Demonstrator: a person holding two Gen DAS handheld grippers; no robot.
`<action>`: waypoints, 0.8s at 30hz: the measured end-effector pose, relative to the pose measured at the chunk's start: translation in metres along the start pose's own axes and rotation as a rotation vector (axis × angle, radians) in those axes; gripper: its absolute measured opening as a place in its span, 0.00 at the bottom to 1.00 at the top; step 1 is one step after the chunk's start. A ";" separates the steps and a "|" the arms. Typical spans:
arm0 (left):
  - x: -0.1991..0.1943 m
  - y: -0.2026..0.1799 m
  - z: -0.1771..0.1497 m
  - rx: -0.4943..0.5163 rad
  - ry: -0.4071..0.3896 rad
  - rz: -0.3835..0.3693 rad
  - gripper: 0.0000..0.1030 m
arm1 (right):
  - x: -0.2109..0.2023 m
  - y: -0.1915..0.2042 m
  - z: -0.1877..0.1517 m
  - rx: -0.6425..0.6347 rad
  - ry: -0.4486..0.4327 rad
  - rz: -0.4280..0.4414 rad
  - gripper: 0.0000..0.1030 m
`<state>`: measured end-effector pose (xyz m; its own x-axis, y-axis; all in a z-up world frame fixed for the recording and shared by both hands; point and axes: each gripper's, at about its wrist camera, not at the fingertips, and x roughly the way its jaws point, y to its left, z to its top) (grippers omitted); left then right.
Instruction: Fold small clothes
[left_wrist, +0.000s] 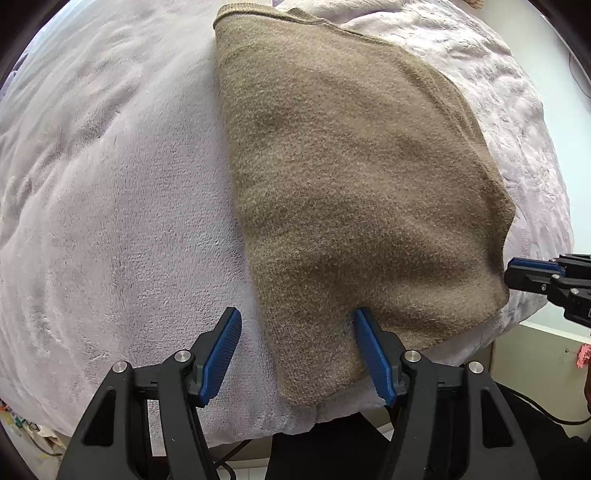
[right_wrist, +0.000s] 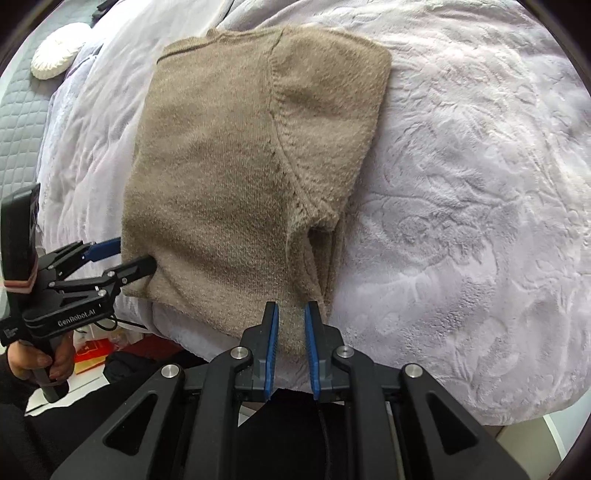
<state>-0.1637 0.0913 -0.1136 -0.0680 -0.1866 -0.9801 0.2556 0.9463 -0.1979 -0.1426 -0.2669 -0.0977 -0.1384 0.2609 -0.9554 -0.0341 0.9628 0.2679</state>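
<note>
Both claws point down at the folded tan sweater (left_wrist: 351, 177) on the bed (left_wrist: 110, 221): left claw (left_wrist: 297, 321) spread astride its near corner, right claw (right_wrist: 291, 314) narrowly parted, pinching nothing.

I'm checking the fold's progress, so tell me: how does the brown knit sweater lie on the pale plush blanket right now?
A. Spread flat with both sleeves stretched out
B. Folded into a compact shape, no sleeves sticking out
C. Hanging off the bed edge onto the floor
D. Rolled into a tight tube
B: the sweater lies as a compact block on the blanket, its shoulder seam turned onto the top and no sleeve reaching out.
</note>
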 end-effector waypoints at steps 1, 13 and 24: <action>-0.002 0.000 0.001 0.001 -0.001 0.000 0.63 | -0.001 0.000 0.001 0.006 -0.003 0.002 0.16; -0.046 0.000 0.024 -0.026 -0.122 0.039 0.63 | -0.020 -0.002 0.016 0.088 -0.053 -0.016 0.16; -0.076 -0.006 0.042 -0.103 -0.235 0.101 0.99 | -0.052 0.011 0.037 0.113 -0.159 -0.027 0.77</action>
<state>-0.1197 0.0888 -0.0386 0.1814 -0.1350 -0.9741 0.1492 0.9828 -0.1084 -0.0992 -0.2678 -0.0493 0.0195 0.2345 -0.9719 0.0769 0.9689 0.2353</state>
